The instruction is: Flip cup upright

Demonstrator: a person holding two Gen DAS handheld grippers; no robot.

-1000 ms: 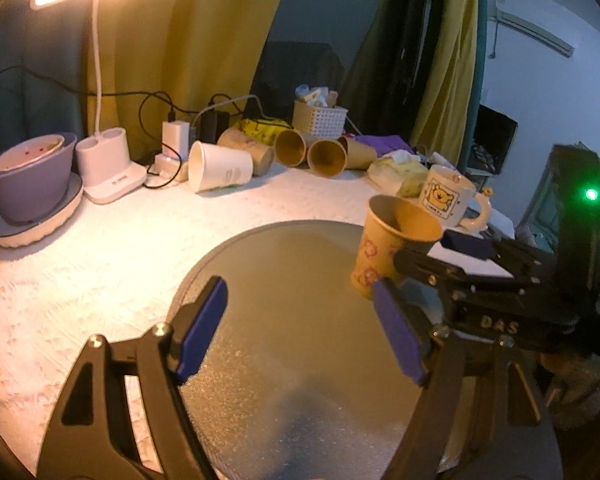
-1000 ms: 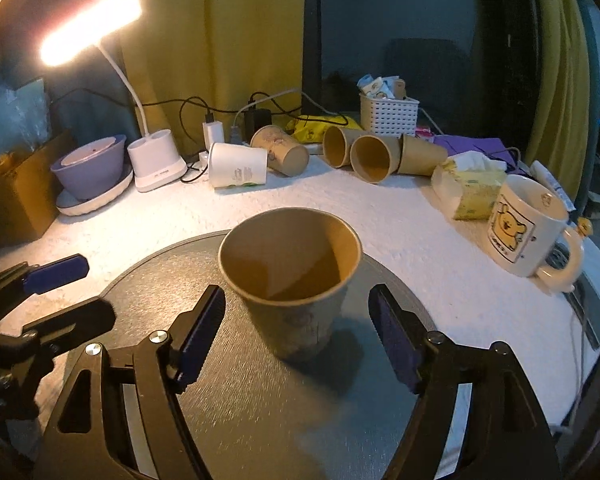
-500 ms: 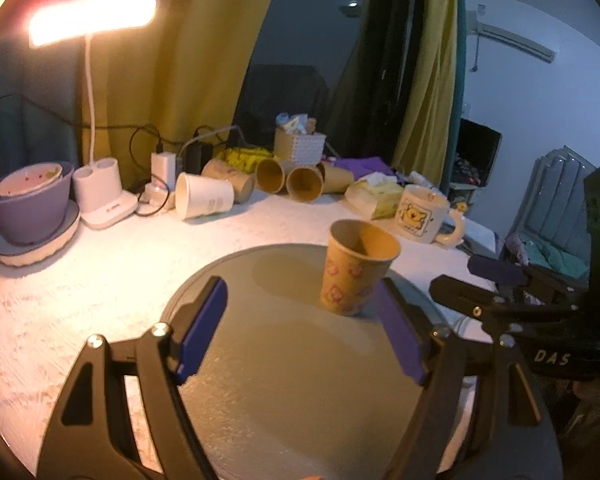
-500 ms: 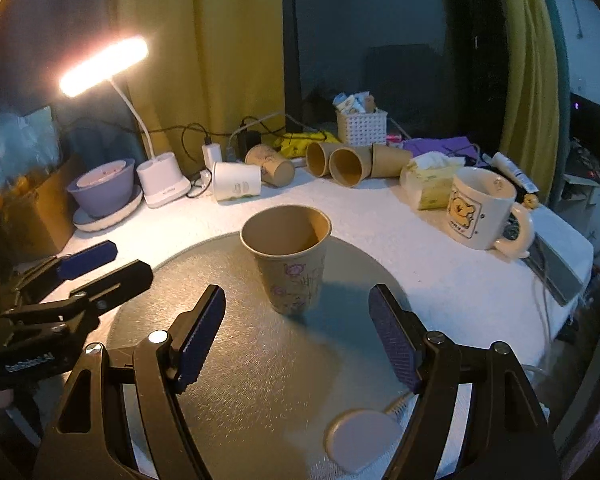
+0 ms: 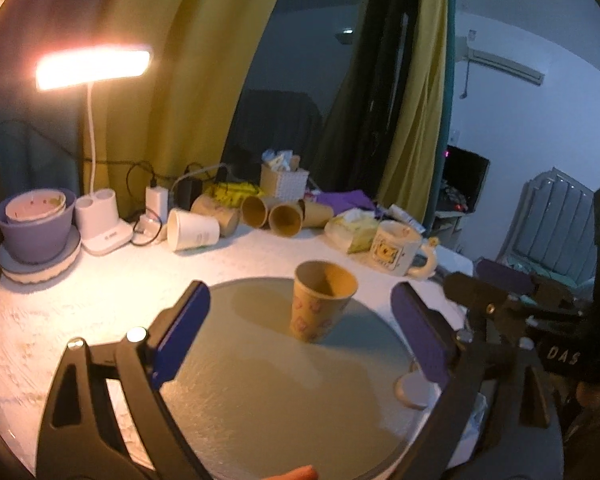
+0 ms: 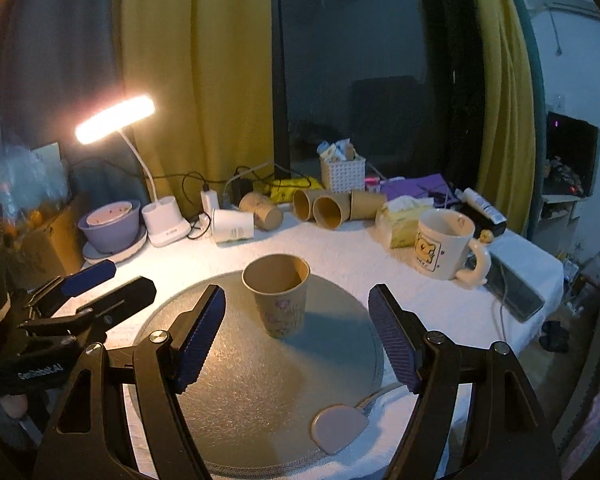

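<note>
A tan paper cup with a pink print (image 5: 320, 304) (image 6: 279, 298) stands upright, mouth up, on a round grey glass disc (image 5: 260, 400) (image 6: 260, 392). My left gripper (image 5: 300, 344) is open and empty, its blue-padded fingers well short of the cup. My right gripper (image 6: 298, 340) is open and empty too, pulled back from the cup, nothing between its jaws. The right gripper shows at the right edge of the left wrist view (image 5: 508, 280); the left gripper shows at the left of the right wrist view (image 6: 96, 280).
Several paper cups (image 6: 328, 210) and a white cup (image 6: 232, 226) lie on their sides at the table's back. A cartoon mug (image 6: 444, 244), tissue pack (image 6: 404, 220), white basket (image 6: 342, 174), lamp base (image 6: 166, 224) and purple bowl (image 6: 110, 228) stand around. A small pink disc (image 6: 338, 428) lies near.
Both grippers have drawn back and up from the cup, which now looks smaller and farther away. The cup stays upright in the same place on the disc.
</note>
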